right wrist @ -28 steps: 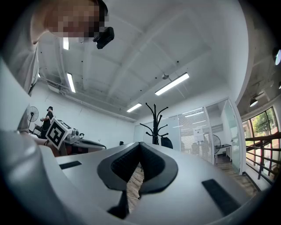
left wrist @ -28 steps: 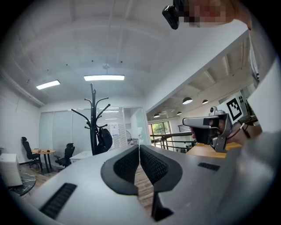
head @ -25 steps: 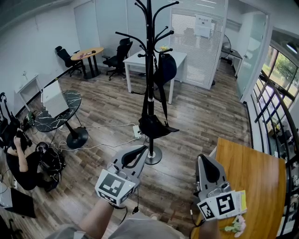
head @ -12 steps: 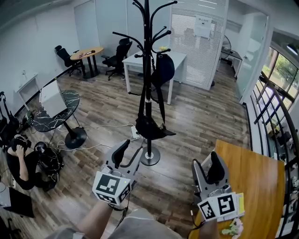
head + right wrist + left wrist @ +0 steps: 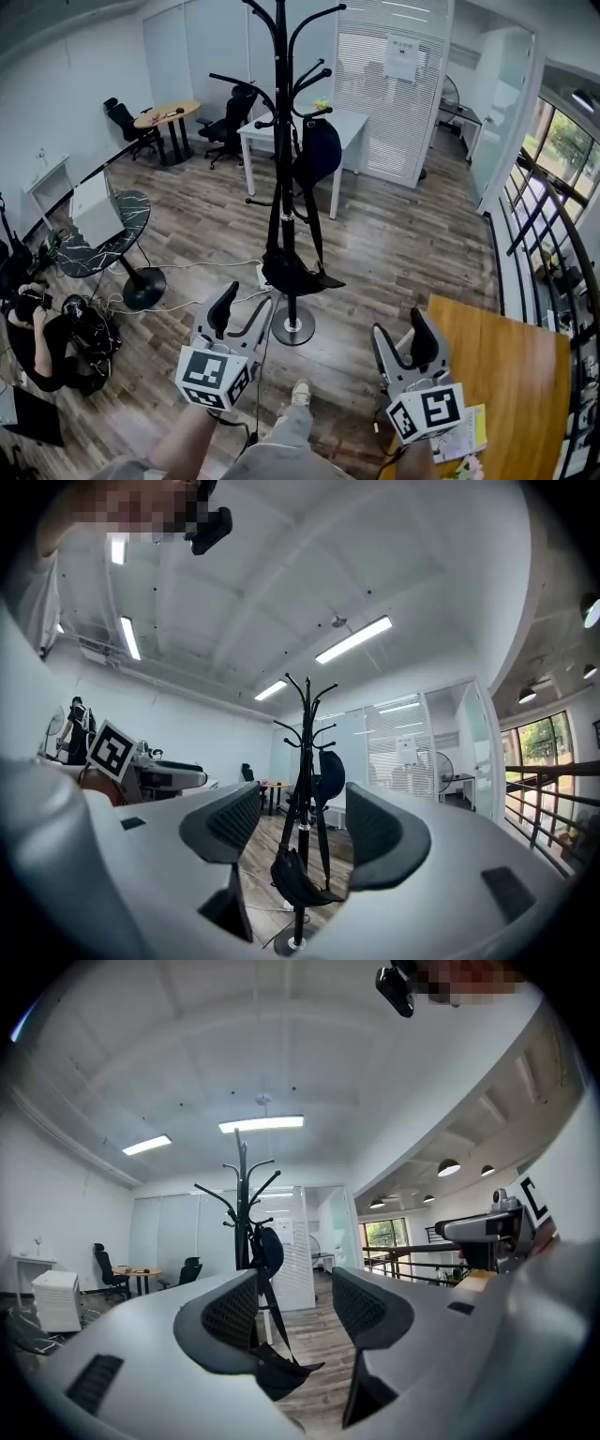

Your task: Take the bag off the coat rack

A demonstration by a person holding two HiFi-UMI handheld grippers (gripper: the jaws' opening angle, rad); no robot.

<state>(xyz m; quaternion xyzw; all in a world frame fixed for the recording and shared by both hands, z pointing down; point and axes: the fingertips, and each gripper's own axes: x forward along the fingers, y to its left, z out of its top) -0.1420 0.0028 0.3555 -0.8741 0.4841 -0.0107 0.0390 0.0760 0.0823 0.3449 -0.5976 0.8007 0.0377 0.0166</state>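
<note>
Straight ahead on the brown wood-plank floor [image 5: 394, 234], the tall black metal coat rack [image 5: 280, 178] stands free. Open floor lies all round its round base [image 5: 292, 327], apart from white cables [image 5: 187, 272] trailing off to its left. At the right, the corner of an orange wooden surface [image 5: 506, 356] lies just beside the right gripper [image 5: 403, 339]. A round black marble-topped table [image 5: 103, 239] and a person seated on the floor [image 5: 42, 342] are well off to the left, and a white desk [image 5: 352, 122] stands behind the rack.

The black bag with long straps [image 5: 295, 272] hangs low against the pole, above the base. Its straps run up to a hook near the top, beside a dark rounded item [image 5: 319, 150] that I cannot identify.

Both grippers are held low in front of the person's body, tilted forward and upward toward the rack and well apart from it. The left gripper [image 5: 241, 311] sits to the left of the base. Its fingers are opening, spread wide and gripping nothing, and only the distant bag and pole show through the gap. The right gripper's fingers are released and wide apart, also empty, with the rack and bag framed far off between them.
</note>
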